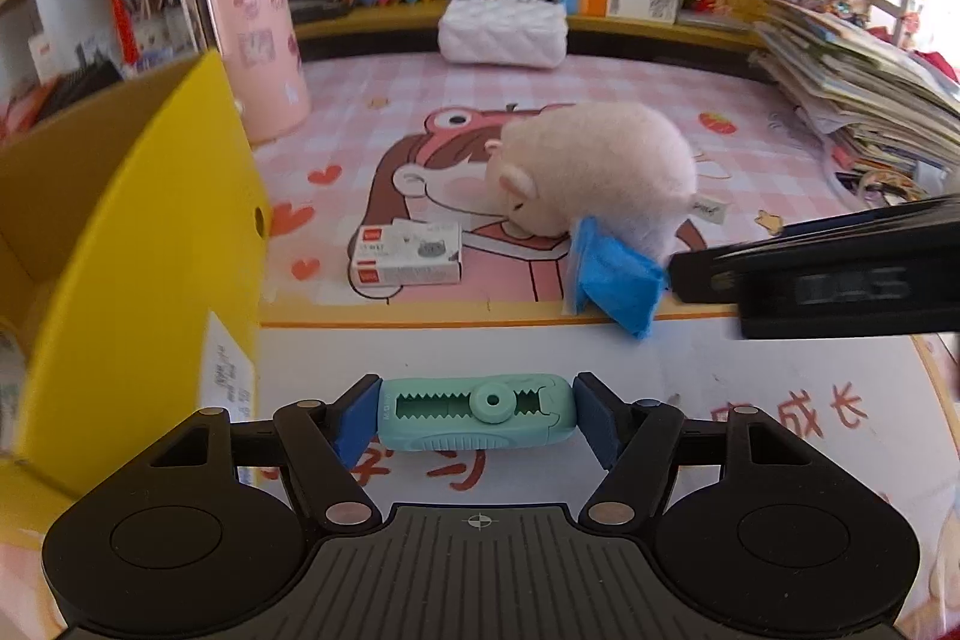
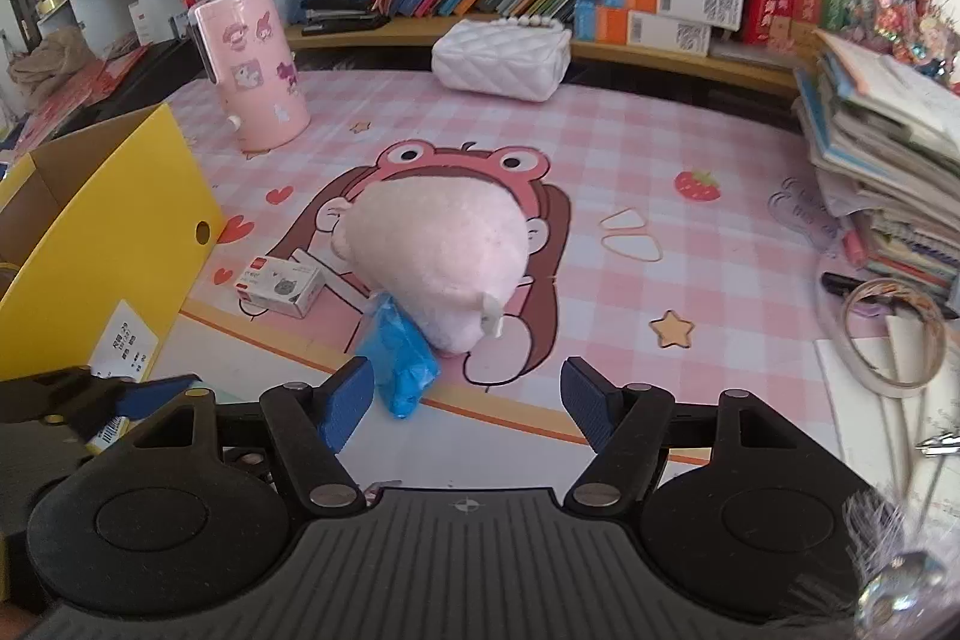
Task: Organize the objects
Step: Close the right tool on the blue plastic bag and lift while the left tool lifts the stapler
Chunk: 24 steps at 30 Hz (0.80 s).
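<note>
Correction tape (image 1: 477, 412) between left tongs (image 1: 477, 421) pads.

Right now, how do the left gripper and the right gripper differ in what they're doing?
The left gripper is shut on the mint correction tape, pads on both its ends; the right gripper is open, holding nothing. The left is beside the yellow box; the right faces the blue packet and plush toy. Both have blue pads and point down at the desk mat.

Desk mat (image 2: 660, 148) under plush toy (image 2: 432, 256).
</note>
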Each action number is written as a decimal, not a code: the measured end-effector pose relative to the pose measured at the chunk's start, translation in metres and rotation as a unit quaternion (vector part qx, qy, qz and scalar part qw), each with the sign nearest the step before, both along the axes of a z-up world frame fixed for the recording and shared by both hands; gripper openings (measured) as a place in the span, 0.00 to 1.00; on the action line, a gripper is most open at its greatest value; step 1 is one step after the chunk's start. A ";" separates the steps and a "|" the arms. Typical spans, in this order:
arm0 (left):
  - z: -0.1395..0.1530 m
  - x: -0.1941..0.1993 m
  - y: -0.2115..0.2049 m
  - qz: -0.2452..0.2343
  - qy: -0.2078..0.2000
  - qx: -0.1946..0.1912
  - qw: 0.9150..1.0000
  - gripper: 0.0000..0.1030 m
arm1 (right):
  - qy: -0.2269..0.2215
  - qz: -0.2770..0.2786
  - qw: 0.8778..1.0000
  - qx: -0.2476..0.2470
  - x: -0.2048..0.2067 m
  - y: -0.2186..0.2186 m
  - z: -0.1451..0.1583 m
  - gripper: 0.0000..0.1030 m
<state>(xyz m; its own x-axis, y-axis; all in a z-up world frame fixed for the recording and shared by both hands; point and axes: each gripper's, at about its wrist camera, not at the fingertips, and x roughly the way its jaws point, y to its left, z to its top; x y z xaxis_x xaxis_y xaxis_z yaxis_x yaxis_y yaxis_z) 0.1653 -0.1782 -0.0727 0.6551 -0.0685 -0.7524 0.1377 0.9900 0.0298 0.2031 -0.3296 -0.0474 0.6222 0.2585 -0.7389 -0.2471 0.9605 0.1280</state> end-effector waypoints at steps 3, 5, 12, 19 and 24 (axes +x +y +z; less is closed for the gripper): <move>0.006 -0.009 0.000 -0.009 -0.001 0.008 1.000 0.66 | 0.020 0.010 1.000 0.006 0.008 0.007 -0.010 0.66; 0.008 -0.015 0.001 -0.012 -0.001 0.013 1.000 0.66 | 0.033 0.014 0.999 0.008 0.014 0.011 -0.018 0.66; 0.015 -0.028 0.007 -0.011 -0.005 0.012 1.000 0.66 | 0.035 0.034 0.999 -0.010 0.026 0.028 -0.035 0.51; 0.023 -0.039 0.012 -0.006 -0.016 0.001 1.000 0.66 | 0.024 0.046 0.999 -0.012 0.024 0.032 -0.032 0.25; 0.029 -0.045 0.013 -0.010 -0.028 -0.008 1.000 0.66 | 0.011 0.032 0.999 0.001 0.006 0.026 -0.015 0.24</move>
<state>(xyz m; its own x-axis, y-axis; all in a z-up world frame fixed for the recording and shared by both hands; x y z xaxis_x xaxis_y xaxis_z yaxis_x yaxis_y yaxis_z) 0.1207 -0.1648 -0.0432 0.6946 -0.0942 -0.7132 0.1558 0.9876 0.0212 0.2092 -0.3038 -0.0623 0.5883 0.2994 -0.7512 -0.3051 0.9424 0.1367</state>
